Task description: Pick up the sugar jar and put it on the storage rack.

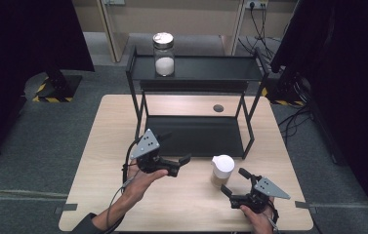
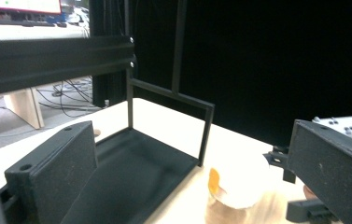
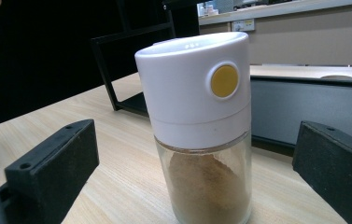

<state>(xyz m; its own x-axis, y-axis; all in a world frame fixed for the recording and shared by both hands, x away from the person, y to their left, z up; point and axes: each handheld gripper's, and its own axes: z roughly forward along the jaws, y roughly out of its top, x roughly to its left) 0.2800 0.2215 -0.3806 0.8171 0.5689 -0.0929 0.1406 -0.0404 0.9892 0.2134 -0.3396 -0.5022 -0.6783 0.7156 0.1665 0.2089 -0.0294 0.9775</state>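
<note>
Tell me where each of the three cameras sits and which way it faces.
High view: above the person's side, looking forward and down on the table, black rack and both forearms with the left tongs and right tongs.
Left gripper view: on the left tongs, looking past its open jaws at the rack's lower shelf.
Right gripper view: on the right tongs, facing the white-capped shaker between its open jaws.
All three share the shaker and rack.

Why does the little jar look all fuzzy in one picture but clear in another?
In the left gripper view the spice jar is blurred, low at the frame's edge; in the right gripper view it stands sharp between the open jaws; the high view is dim at its sides.
</note>
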